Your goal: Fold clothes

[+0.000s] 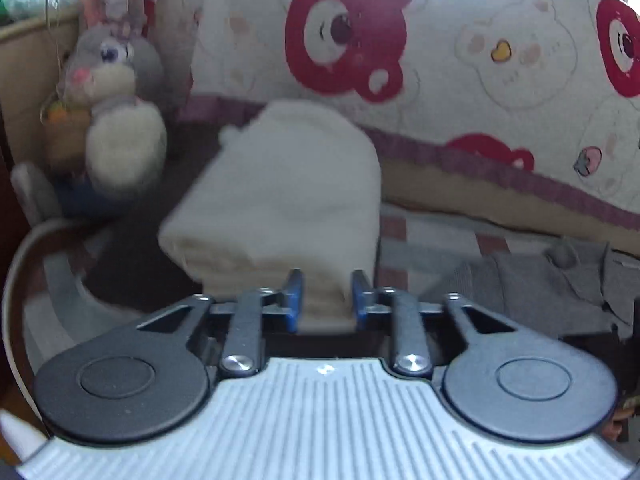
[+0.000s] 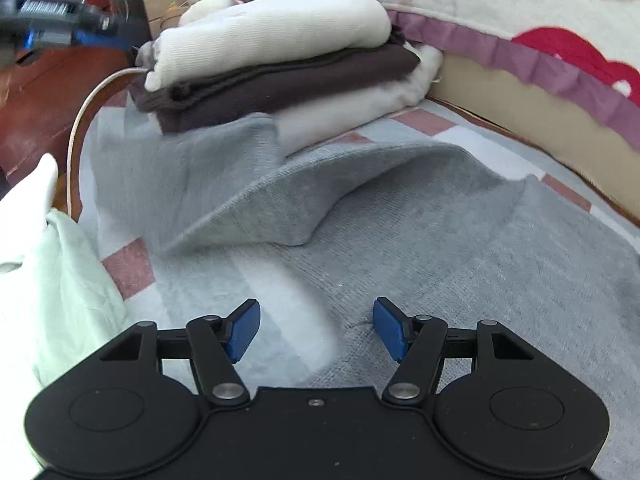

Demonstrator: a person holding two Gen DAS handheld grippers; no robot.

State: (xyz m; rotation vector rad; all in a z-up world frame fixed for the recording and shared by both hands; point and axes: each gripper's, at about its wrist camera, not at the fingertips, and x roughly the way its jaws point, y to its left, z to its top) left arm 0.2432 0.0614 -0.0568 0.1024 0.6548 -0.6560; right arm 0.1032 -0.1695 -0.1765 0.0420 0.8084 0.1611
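Note:
A folded cream garment (image 1: 280, 200) lies on top of a stack; my left gripper (image 1: 325, 296) has its blue pads on either side of the garment's near edge. In the right wrist view the cream garment (image 2: 272, 28) tops a folded dark brown one (image 2: 280, 84) and a white one (image 2: 352, 112). A grey sweater (image 2: 440, 232) lies spread and rumpled on the bed. My right gripper (image 2: 316, 328) is open and empty just above the sweater's near edge. The left gripper (image 2: 80, 36) shows blurred at the upper left.
A grey plush rabbit (image 1: 116, 92) sits behind the stack. A bear-print quilt (image 1: 460, 48) runs along the back and right. A pale green cloth (image 2: 52, 288) lies at the left. The checked bedsheet (image 2: 132, 268) ends at a wooden edge (image 2: 36, 120) on the left.

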